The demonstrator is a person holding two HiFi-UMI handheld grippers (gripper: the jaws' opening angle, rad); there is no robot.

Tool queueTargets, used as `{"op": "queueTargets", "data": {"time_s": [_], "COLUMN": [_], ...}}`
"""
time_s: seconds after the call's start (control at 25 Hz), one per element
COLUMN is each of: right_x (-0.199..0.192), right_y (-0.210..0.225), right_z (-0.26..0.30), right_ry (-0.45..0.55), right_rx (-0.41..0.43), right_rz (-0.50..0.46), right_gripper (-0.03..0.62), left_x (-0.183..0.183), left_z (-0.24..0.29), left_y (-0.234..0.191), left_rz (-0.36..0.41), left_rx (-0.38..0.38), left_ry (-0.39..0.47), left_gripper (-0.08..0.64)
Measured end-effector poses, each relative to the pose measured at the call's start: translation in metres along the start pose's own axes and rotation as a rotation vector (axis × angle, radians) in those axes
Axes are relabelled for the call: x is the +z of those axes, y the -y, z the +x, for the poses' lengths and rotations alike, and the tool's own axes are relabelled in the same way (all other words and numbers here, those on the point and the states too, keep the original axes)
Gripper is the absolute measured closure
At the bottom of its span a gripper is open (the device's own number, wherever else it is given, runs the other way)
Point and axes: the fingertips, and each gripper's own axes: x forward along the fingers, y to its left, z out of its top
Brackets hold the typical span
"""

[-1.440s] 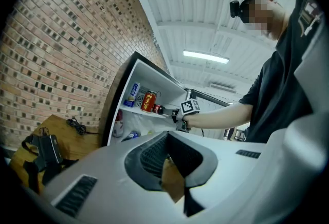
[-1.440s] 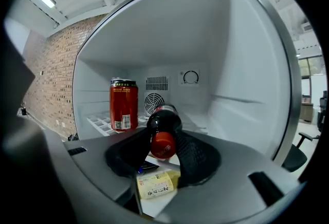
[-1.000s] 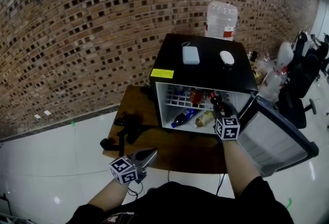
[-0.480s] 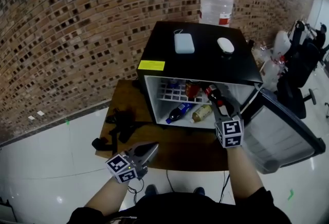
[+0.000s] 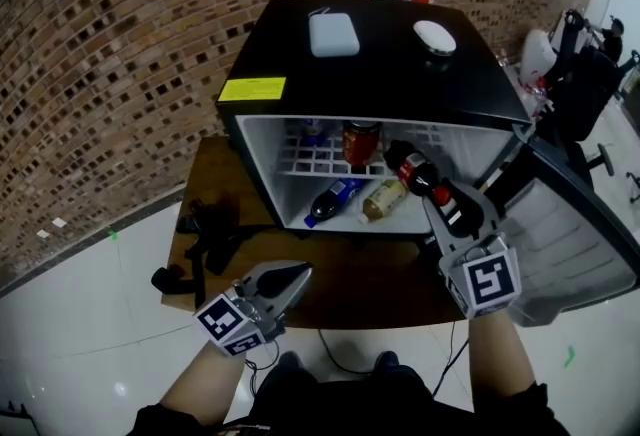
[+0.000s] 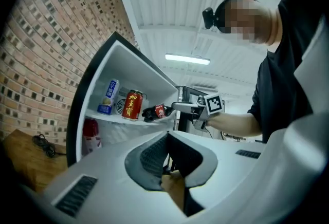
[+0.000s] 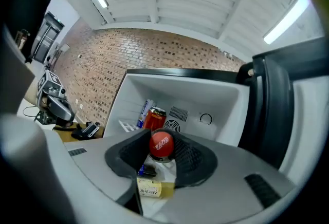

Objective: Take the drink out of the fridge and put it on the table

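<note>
A dark cola bottle (image 5: pixel 408 164) with a red label and red cap (image 7: pixel 161 144) lies tilted at the right of the open fridge's mouth. My right gripper (image 5: pixel 447 204) is shut on its neck, cap end toward the gripper's camera (image 7: pixel 162 150). From the left gripper view the bottle (image 6: pixel 154 112) shows in front of the upper shelf, held by the right gripper (image 6: pixel 186 108). My left gripper (image 5: pixel 288 277) hangs low over the wooden table's (image 5: pixel 350 289) front part, shut with nothing in it (image 6: pixel 167 152).
The black mini fridge (image 5: pixel 380 74) stands on the table, its door (image 5: pixel 585 244) swung open to the right. Inside are a red can (image 5: pixel 360 139), a blue carton (image 5: pixel 313 131) and two lying bottles (image 5: pixel 345 199). Black gear (image 5: pixel 205 234) lies at the table's left.
My right gripper has drawn back toward me and lower with the cola bottle. The fridge fills more of the head view. The left gripper stays shut in about the same place.
</note>
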Motion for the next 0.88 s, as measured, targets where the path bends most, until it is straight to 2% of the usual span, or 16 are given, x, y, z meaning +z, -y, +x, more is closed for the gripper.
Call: {"op": "queueTargets", "data": {"time_s": [0.12, 0.24, 0.36, 0.48, 0.52, 0.64, 0.76, 0.88], "right_x": [0.003, 0.003, 0.0, -0.016, -0.024, -0.044, -0.055, -0.068], "right_y": [-0.007, -0.015, -0.028, -0.048, -0.055, -0.073, -0.098, -0.124], "right_z": [-0.013, -0.022, -0.028, -0.031, -0.032, -0.034, -0.034, -0.034], "right_ry": [-0.016, -0.043, -0.078, -0.139, -0.162, -0.207, -0.23, -0.268], "right_rx": [0.051, 0.12, 0.217, 0.32, 0.347, 0.422, 0.51, 0.6], "right_rz": [-0.025, -0.04, -0.039, -0.055, -0.058, -0.051, -0.03, -0.013], "right_gripper": [0.448, 0.448, 0.448, 0.448, 0.448, 0.448, 0.448, 0.448], "left_x": [-0.009, -0.017, -0.022, -0.032, -0.038, -0.064, -0.099, -0.128], "left_z": [0.017, 0.035, 0.054, 0.072, 0.078, 0.094, 0.104, 0.109], "left_y": [0.002, -0.005, -0.006, -0.001, 0.003, 0.016, 0.025, 0.027], "left_rz": [0.093, 0.216, 0.322, 0.394, 0.417, 0.513, 0.547, 0.515], "left_rx": [-0.027, -0.018, -0.011, -0.037, -0.057, -0.131, -0.166, -0.138], "left_ry": [-0.032, -0.062, -0.075, -0.109, -0.131, -0.207, -0.278, -0.308], "left_gripper": [0.558, 0.558, 0.558, 0.558, 0.422, 0.313, 0.27, 0.27]}}
